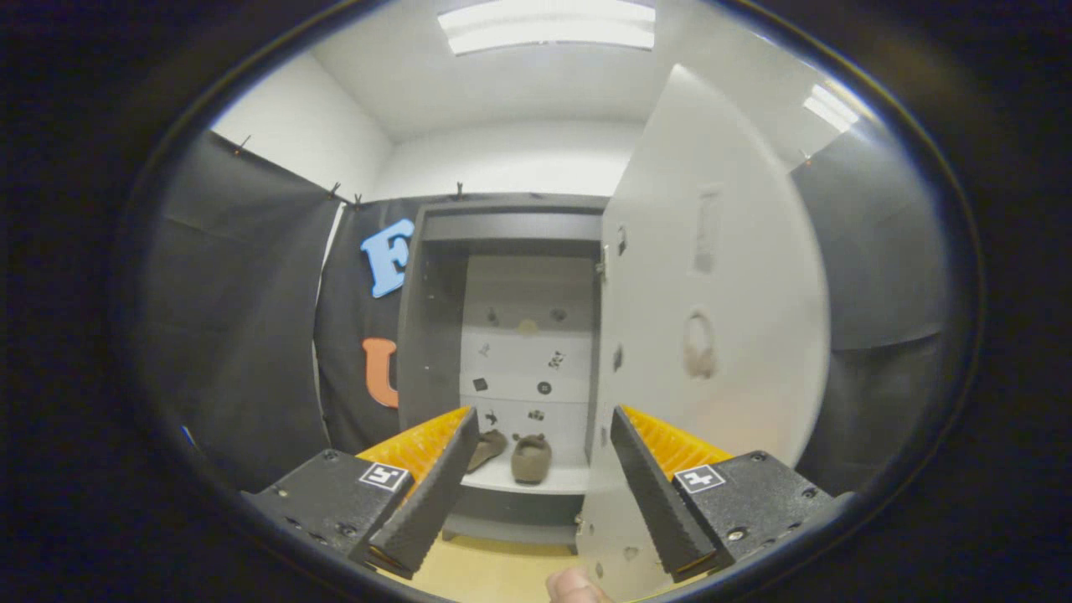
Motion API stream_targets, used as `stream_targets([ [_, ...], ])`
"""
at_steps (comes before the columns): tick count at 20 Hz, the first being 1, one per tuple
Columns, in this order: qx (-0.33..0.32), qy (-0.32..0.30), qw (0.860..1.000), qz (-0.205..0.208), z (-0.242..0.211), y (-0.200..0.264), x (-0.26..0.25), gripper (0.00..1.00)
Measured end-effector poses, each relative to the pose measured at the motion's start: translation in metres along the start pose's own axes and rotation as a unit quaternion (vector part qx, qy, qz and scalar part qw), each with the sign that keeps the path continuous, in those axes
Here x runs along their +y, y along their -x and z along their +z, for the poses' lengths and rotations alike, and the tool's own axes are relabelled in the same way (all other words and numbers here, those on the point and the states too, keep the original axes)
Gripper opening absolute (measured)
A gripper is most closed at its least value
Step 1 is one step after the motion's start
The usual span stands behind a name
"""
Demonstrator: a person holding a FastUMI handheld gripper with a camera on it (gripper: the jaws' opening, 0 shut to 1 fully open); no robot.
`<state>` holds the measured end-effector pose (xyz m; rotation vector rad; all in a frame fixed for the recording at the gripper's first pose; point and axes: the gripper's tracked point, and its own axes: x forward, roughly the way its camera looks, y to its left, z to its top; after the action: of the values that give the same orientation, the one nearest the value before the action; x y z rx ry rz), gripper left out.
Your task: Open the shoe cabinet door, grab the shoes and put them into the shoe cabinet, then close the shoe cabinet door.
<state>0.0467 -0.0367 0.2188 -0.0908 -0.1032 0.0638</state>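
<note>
Shoes (519, 455) sit on cabinet (511, 226) lower shelf, beyond gripper (544, 481); jaws wide apart, holding nothing. Door (712, 335) stands open just ahead right. Risk: push misses its edge, door swings back or closes only partway.

- Two ceiling light panels (548, 27) give bright, even white light.
- The open cabinet door (712, 335) is slightly washed out and softly blurred.
- The cabinet interior (519, 335) is dimmer.
- Fisheye bending curves straight lines near the rim.
</note>
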Motion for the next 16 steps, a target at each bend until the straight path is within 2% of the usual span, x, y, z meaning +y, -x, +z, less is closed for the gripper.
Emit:
stream_targets([
  [2, 0.008, -0.007, 0.999, 0.041, -0.003, 0.031, -0.007, 0.96],
  [5, 0.026, -0.005, 0.998, 0.062, -0.01, 0.07, -0.03, 0.97],
  [9, 0.019, 0.024, 0.999, 0.028, -0.011, 0.1, -0.078, 0.98],
  [16, 0.022, 0.02, 0.999, -0.015, -0.018, 0.123, -0.173, 0.98],
])
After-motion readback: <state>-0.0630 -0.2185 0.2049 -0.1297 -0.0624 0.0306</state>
